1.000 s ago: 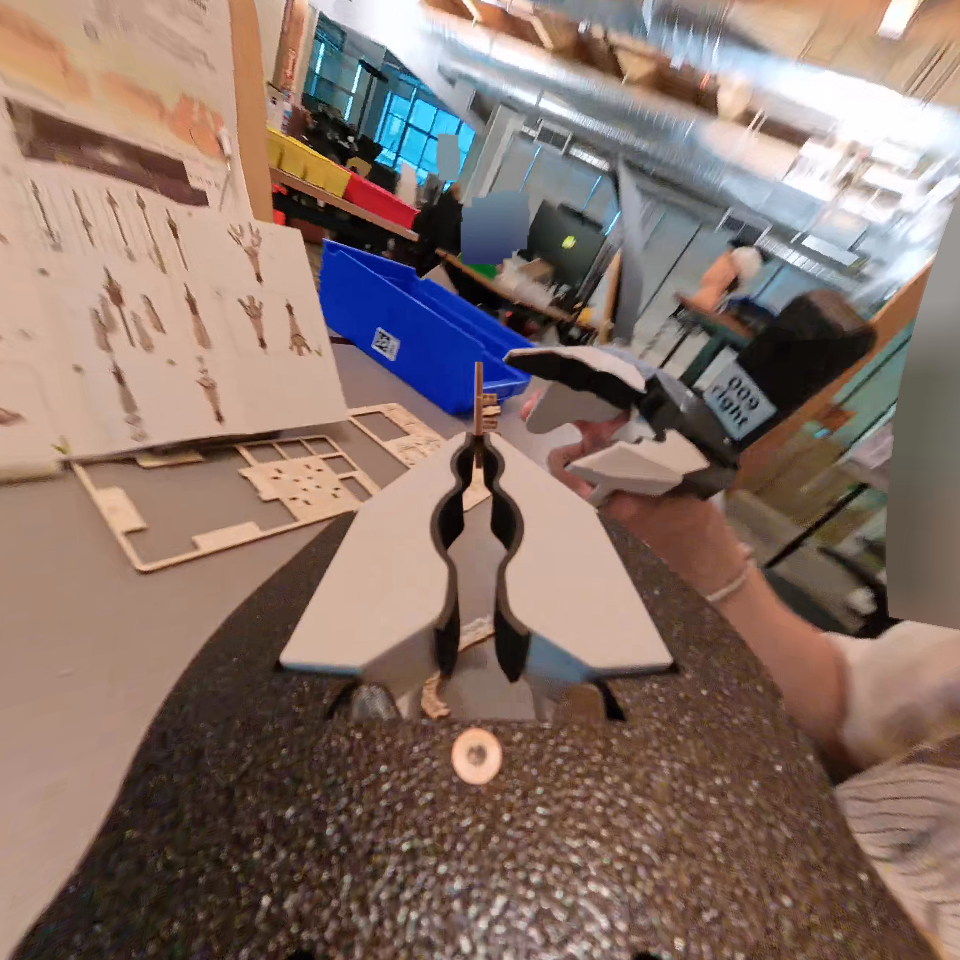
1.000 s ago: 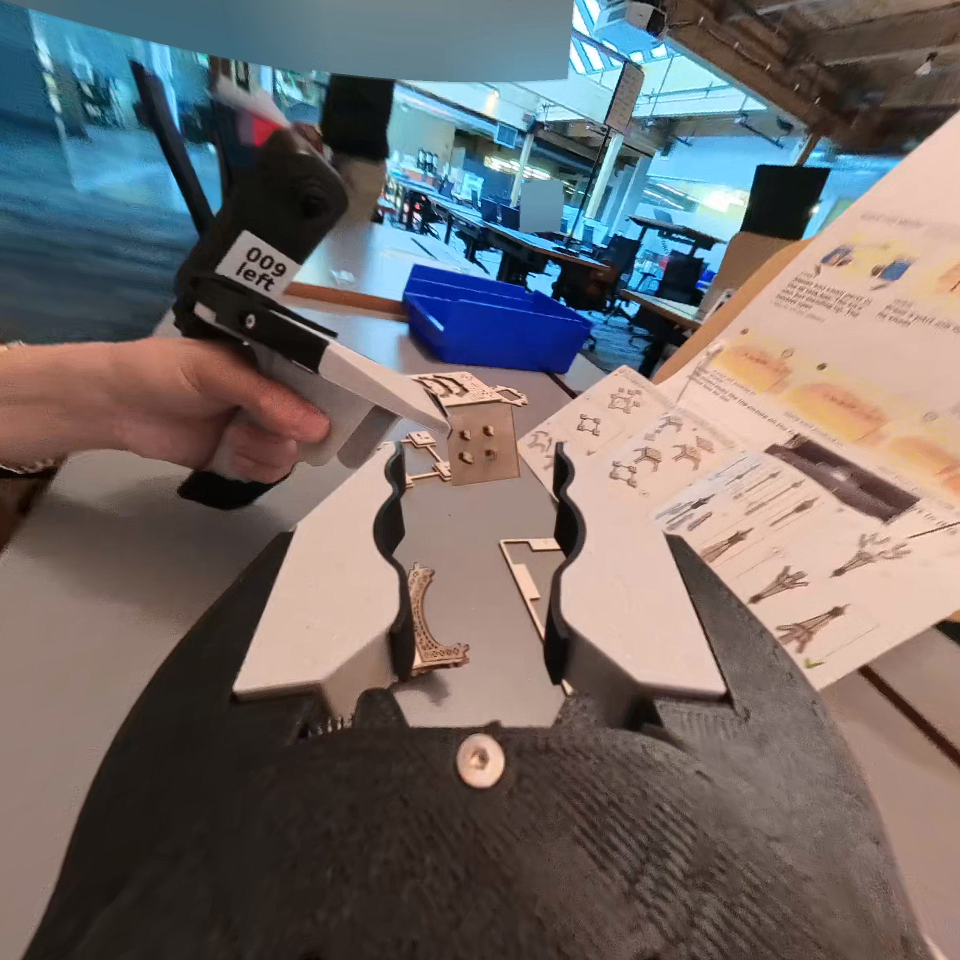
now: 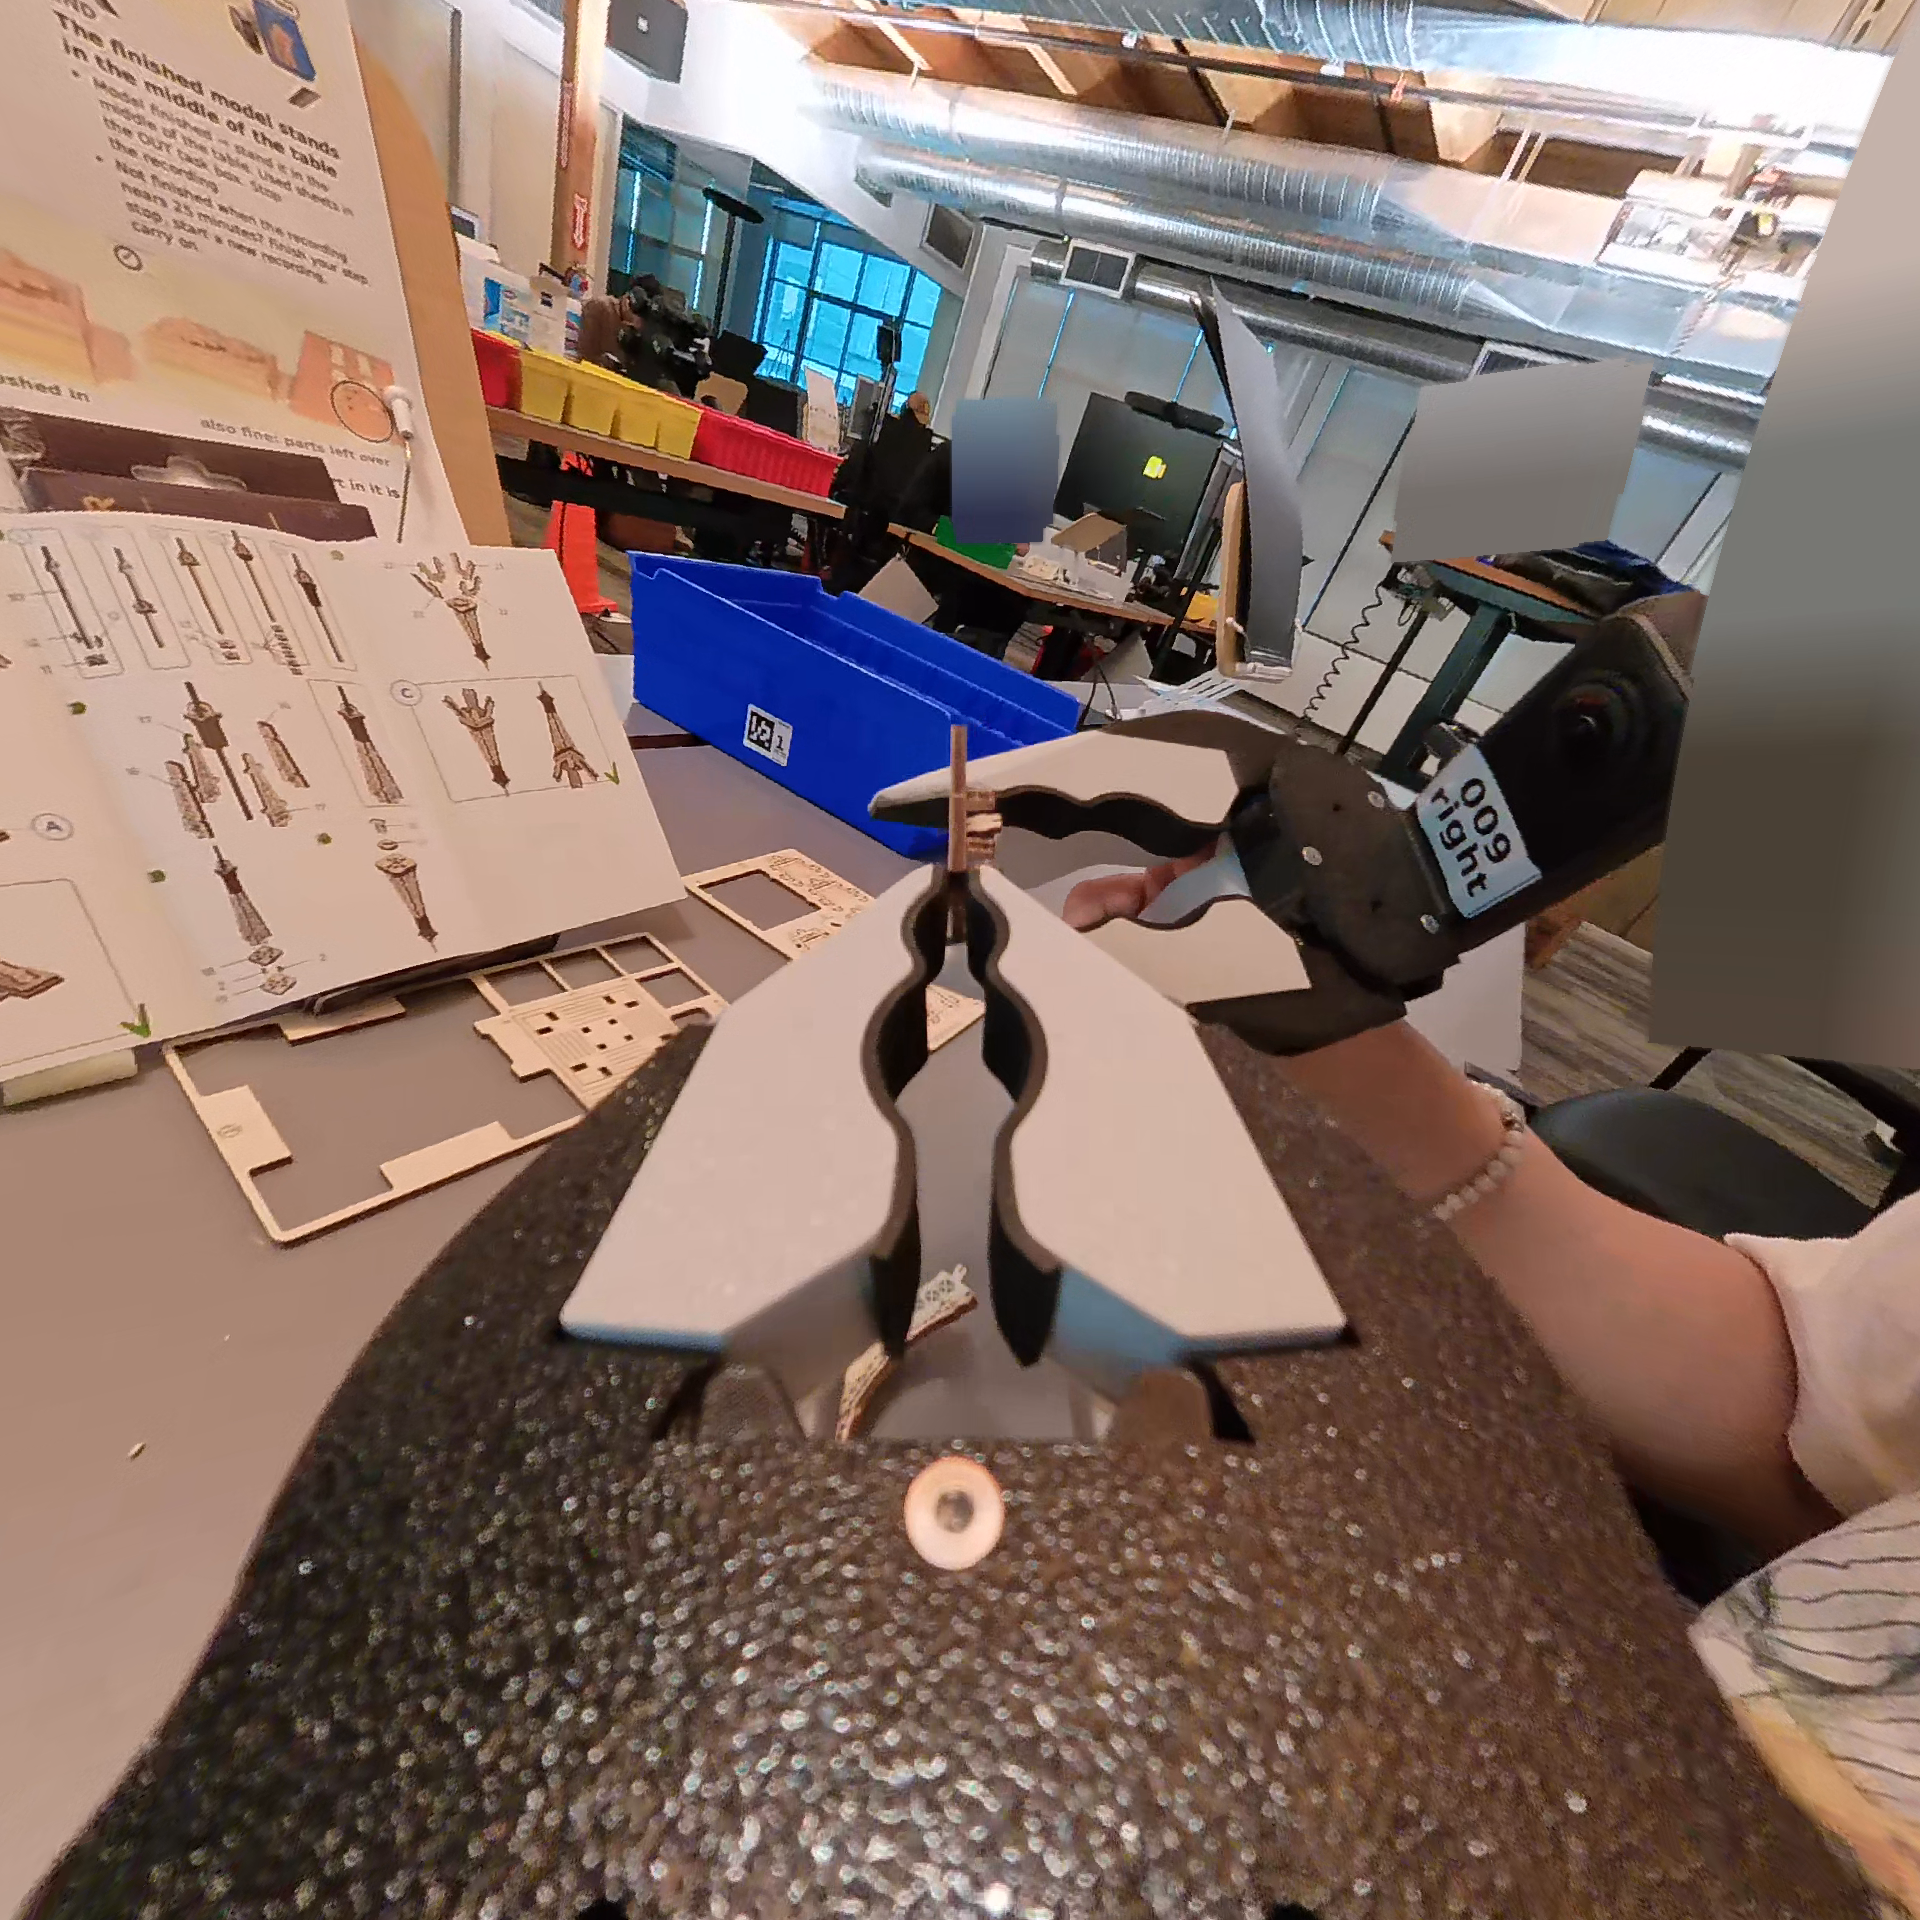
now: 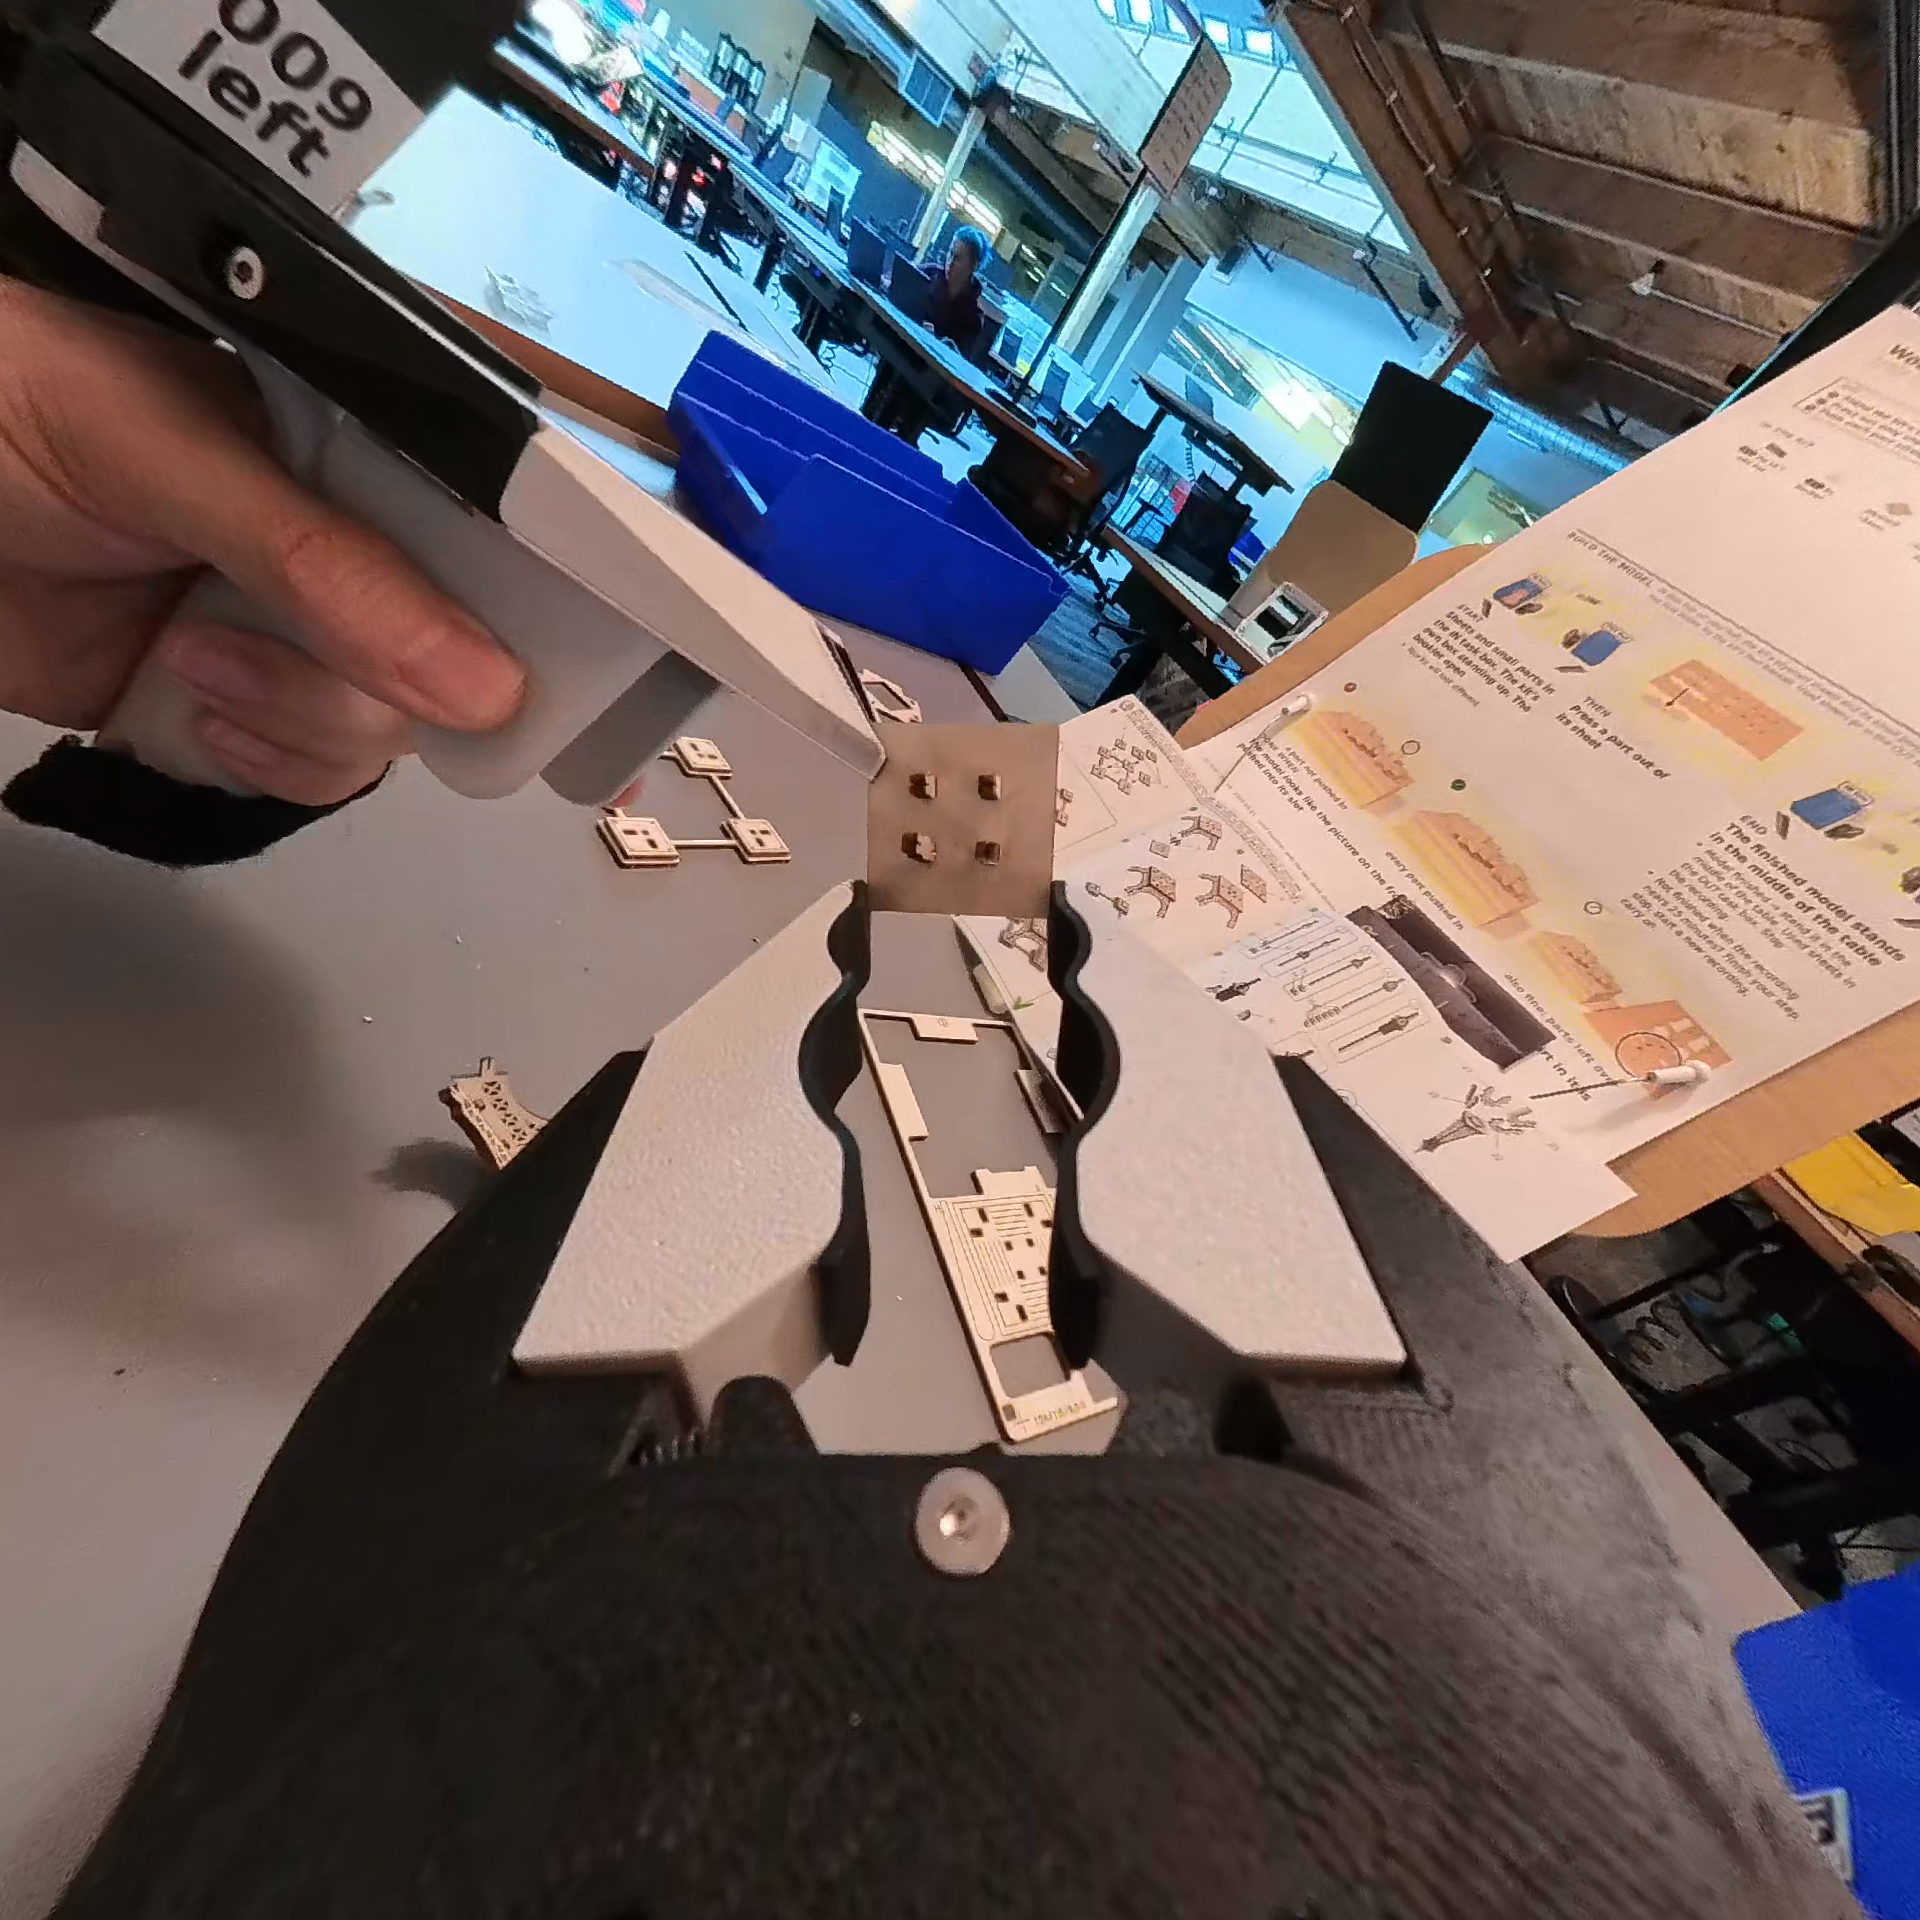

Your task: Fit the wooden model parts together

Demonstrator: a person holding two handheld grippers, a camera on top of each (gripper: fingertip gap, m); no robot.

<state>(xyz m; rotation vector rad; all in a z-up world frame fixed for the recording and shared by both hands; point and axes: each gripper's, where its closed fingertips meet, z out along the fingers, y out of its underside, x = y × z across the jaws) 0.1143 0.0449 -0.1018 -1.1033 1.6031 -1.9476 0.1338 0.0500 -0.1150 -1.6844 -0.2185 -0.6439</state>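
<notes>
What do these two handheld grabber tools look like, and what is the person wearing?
Each gripper, left and right, has a speckled black body, two pale grey wedge fingers lined with wavy black pads, one silver screw, and a white sticker with black writing. No cables show. The person wears a pale bead bracelet and a light short sleeve.

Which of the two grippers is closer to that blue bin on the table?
Right. The right gripper reaches across just in front of the blue bin, pinching the small wooden plate. The left gripper holds that plate's edge from nearer the person.
</notes>
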